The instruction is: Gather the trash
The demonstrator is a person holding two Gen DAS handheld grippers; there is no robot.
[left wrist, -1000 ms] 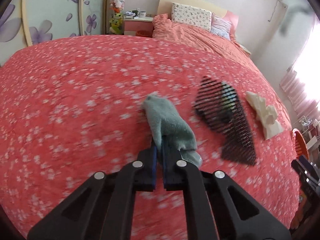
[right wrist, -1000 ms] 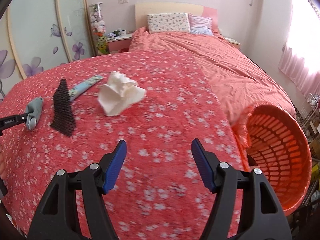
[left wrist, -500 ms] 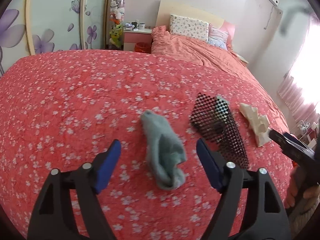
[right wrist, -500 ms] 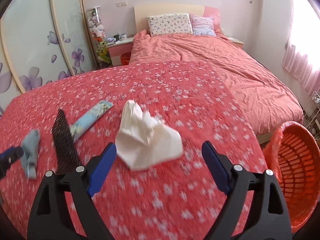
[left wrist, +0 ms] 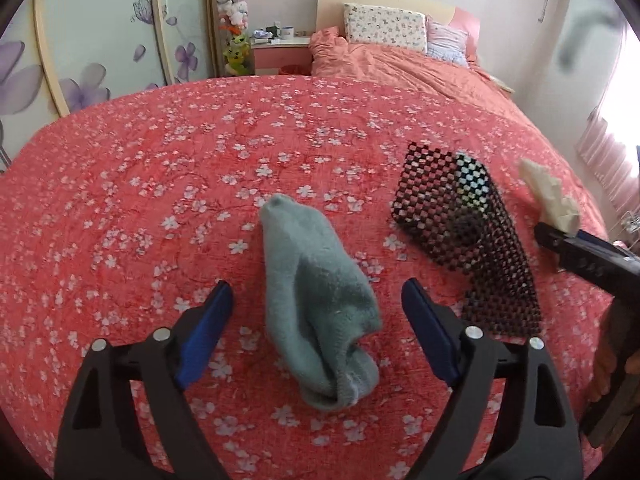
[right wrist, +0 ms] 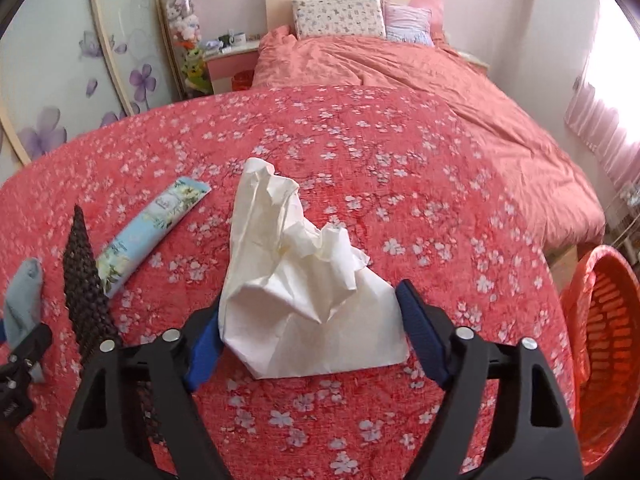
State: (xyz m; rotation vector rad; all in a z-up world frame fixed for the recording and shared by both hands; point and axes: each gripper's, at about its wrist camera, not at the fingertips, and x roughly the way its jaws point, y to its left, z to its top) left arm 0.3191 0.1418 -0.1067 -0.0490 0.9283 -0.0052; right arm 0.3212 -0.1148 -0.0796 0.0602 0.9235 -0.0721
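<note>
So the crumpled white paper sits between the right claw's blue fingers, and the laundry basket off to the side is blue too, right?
Not quite. The crumpled white paper does sit between the right claw's closing blue fingers, but the basket at the side is orange, not blue. The right wrist view shows it beyond the edge of the flowered red cover.

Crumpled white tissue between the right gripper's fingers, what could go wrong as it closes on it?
The right gripper is closing around the crumpled white tissue. Its pads sit low, so they might pinch the red floral bedspread too. The soft paper could tear or slip before reaching the orange plastic basket off the bed's edge.
</note>
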